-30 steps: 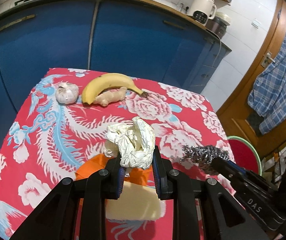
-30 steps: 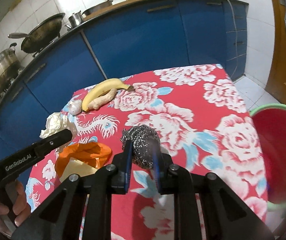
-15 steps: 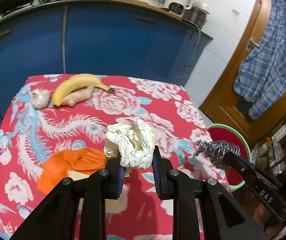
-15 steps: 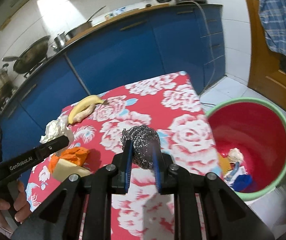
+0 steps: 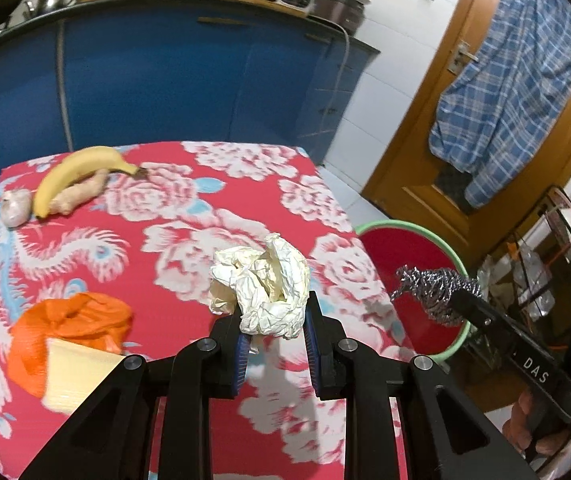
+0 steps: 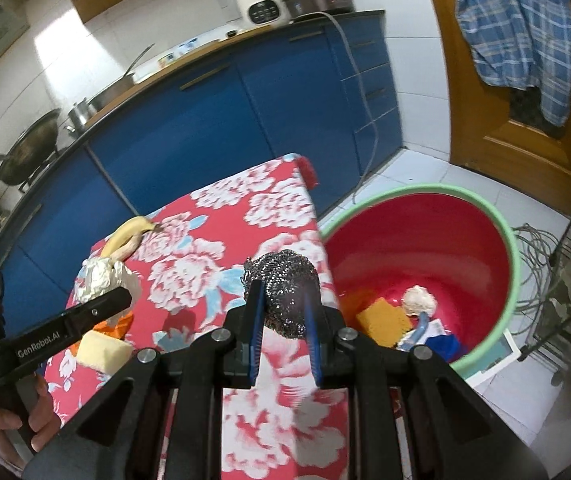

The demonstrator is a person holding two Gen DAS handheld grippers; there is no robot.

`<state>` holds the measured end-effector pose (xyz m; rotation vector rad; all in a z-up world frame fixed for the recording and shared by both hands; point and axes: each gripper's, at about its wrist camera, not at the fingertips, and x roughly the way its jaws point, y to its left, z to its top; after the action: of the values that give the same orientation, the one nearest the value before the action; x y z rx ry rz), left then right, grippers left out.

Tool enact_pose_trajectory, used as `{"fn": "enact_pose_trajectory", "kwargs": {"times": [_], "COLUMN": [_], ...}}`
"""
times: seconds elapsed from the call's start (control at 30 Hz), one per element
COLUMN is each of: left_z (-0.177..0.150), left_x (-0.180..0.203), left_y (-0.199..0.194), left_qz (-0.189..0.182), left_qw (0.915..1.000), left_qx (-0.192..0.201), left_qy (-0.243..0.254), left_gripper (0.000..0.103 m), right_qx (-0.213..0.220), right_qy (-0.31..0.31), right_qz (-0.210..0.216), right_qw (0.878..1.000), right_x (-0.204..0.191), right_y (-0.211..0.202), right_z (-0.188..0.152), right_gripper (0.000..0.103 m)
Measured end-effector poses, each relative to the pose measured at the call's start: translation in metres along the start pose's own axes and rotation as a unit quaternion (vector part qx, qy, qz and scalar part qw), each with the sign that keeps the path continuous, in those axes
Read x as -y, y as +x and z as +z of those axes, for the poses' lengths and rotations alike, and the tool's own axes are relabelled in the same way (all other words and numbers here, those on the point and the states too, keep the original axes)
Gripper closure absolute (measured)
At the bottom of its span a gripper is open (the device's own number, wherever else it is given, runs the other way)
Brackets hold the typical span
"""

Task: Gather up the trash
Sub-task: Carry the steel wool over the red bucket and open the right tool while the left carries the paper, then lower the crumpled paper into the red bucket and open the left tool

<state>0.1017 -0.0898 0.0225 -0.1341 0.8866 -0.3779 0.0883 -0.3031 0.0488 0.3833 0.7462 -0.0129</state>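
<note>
Both of your tongs are loaded: the left tongs (image 5: pixel 272 322) are clamped on the paper wad (image 5: pixel 263 290), and the right tongs (image 6: pixel 283 312) are squeezed onto the scourer (image 6: pixel 283 292). What matters now is where the bin (image 6: pixel 481 216) sits. From the right wrist view its open mouth is at about 2 o'clock from the tongs, just off the bench (image 6: pixel 245 216) edge and lower, down on the floor, with a sponge and other scraps already at the bottom. From the left wrist view the bin (image 5: pixel 389 226) is at around 3 o'clock, past the scourer (image 5: pixel 433 292), so your right hand is clearly the nearer one. I'd guess the scourer goes in first, with a short swing right and forward, and the wad after it. The scourer looks about level with the bench edge, so carry it well over the rim before letting go, or it could bounce off the lip. An orange bag (image 5: pixel 69 328) and a pale block (image 5: pixel 73 376) lie on the bench at 9 o'clock from the left tongs.
</note>
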Motion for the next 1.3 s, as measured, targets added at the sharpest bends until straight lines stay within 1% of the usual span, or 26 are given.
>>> {"fn": "enact_pose_trajectory", "kwargs": {"times": [0.37, 0.6, 0.67, 1.3], "left_z": [-0.004, -0.007, -0.007, -0.011], "left_x": [0.036, 0.055, 0.061, 0.121], "left_y": [0.023, 0.037, 0.041, 0.079], "left_qz": [-0.022, -0.029, -0.031, -0.053], "left_qw": [0.9991, 0.9979, 0.9975, 0.9902], "left_qx": [-0.018, -0.032, -0.036, -0.063], "left_qy": [0.030, 0.048, 0.053, 0.113], "left_gripper": [0.079, 0.078, 0.078, 0.078], "right_qx": [-0.003, -0.011, -0.011, 0.005], "right_qy": [0.048, 0.075, 0.081, 0.106], "right_qz": [-0.037, -0.051, -0.055, -0.068], "right_qw": [0.998, 0.996, 0.995, 0.992], "right_x": [0.050, 0.076, 0.083, 0.116], "right_y": [-0.002, 0.002, 0.003, -0.015], "right_z": [-0.005, -0.010, -0.011, -0.014], "right_gripper": [0.080, 0.074, 0.074, 0.074]}}
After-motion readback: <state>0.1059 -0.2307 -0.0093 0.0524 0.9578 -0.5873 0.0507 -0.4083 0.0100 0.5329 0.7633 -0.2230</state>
